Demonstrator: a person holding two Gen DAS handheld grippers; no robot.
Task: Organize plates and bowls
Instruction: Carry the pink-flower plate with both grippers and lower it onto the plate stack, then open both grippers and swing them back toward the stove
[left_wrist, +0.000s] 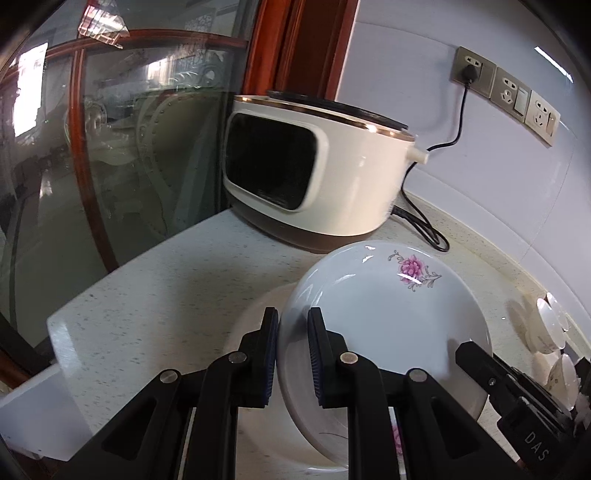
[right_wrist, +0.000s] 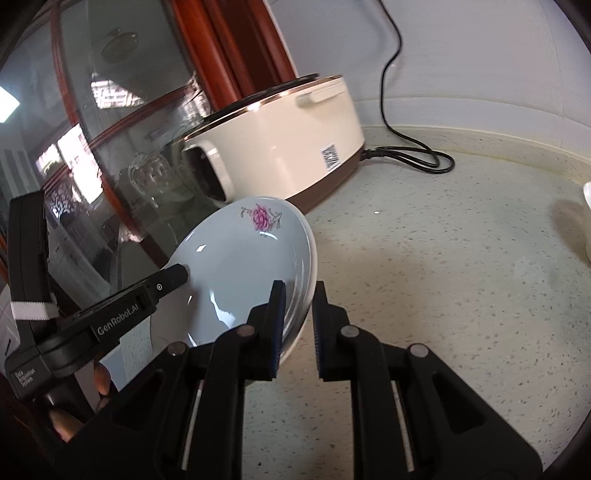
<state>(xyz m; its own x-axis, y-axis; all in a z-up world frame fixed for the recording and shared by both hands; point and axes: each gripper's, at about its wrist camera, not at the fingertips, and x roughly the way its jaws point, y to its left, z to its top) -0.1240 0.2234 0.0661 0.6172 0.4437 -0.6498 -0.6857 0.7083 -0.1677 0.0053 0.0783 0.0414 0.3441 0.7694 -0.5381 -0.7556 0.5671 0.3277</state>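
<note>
A white round plate with a pink flower painted on it (left_wrist: 388, 314) was tilted up above the pale speckled stone desk (left_wrist: 147, 295). The left tool (left_wrist: 293, 354) had its two black fingers on each side of the plate's left rim, one in front and one behind, so it was pinching the plate. The right tool (right_wrist: 297, 325) sat at the plate's other rim. Its left finger (right_wrist: 275, 325) was over the inside of the plate and its right finger was just past the edge. I cannot tell if it was squeezing the plate or only sitting around it.

Under the tilted plate lay another white plate (left_wrist: 258, 406), flat on the desk. A few small white bowls (left_wrist: 550, 325) stood at the right side of the desk.

Behind the plate stood a cream and brown cooker with a dark window (left_wrist: 317, 177). Its black cord (left_wrist: 458, 122) ran up to a plug in the grey wall sockets (left_wrist: 506, 92). A glass door with a red-brown wooden frame (left_wrist: 110, 147) was on the left
</note>
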